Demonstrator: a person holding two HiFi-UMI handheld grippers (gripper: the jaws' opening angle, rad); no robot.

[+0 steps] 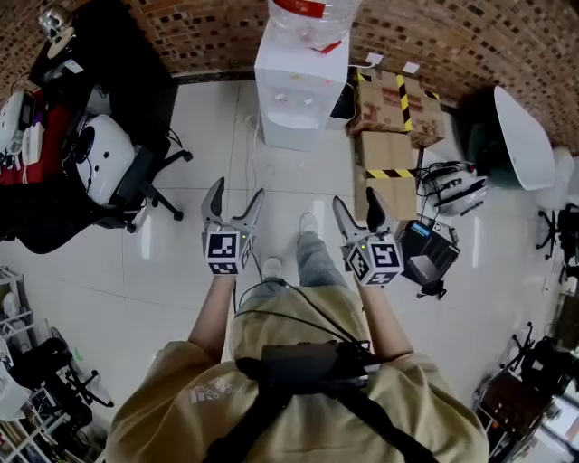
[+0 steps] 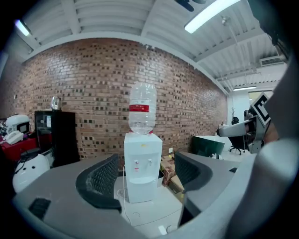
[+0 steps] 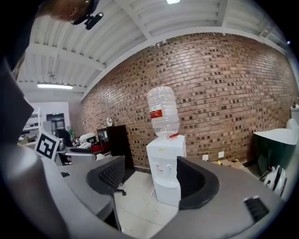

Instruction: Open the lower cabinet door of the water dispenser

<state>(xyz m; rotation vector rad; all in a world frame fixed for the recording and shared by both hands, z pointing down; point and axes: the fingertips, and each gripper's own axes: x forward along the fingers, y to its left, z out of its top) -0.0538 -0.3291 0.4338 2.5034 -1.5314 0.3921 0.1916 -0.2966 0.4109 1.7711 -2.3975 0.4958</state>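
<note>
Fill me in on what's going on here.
A person stands on the tiled floor holding a left gripper and a right gripper. Both are open, empty and aimed at a white water dispenser by the brick wall. The dispenser stands some way off, untouched, and its lower door is not yet opened.

Bottle (image 1: 308,16) on water dispenser (image 1: 298,86); boxes (image 1: 398,107) right.
</note>
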